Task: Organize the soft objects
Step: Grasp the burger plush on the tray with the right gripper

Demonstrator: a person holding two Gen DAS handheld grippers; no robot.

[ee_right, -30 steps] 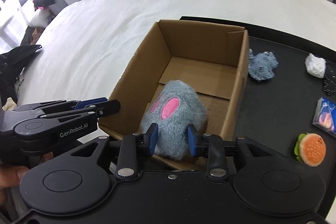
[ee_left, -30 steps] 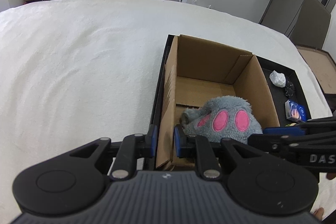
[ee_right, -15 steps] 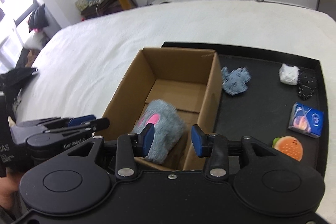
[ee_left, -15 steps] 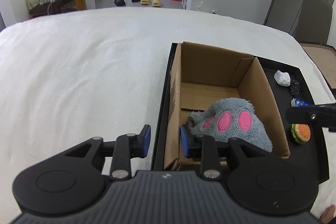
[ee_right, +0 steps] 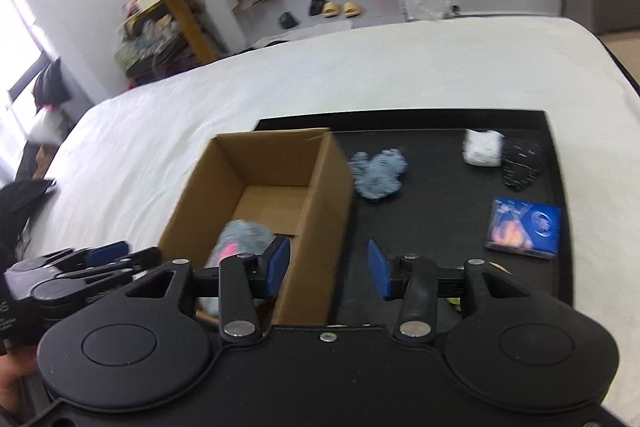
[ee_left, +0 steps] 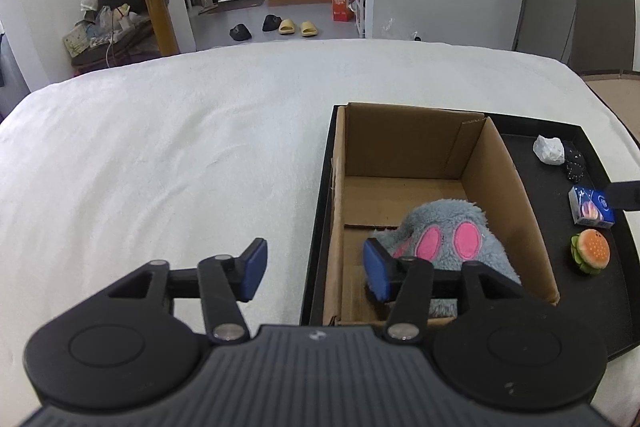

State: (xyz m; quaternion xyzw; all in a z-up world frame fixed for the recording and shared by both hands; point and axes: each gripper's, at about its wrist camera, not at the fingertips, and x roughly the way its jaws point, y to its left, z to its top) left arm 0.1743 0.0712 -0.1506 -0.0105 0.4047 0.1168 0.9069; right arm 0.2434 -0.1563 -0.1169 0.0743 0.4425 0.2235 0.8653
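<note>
While both grippers hang over the near end of the black tray, neither one holds anything. The left gripper has just been opening, and its blue pads stand apart, one over the white bedcover and the other inside the cardboard box, with the box's left wall and the tray's edge in the gap between them. That inner pad sits just beside the grey plush slipper, which lies in the near half of the box with its pink patches facing up; contact with the fur cannot be told.

From the right wrist view, the right gripper has also just been opening. Its left pad is over the box and its right pad over the bare tray, so the box's right wall runs through the gap, and the pads press on nothing. The slipper shows as a blurred grey shape in the box, ahead of the left pad.

On the tray to the right of the box lie a small blue-grey plush piece near the box wall, a white crumpled lump, a dark spotted thing touching it, and a blue packet. A burger toy sits nearest on that side, in the left wrist view.
</note>
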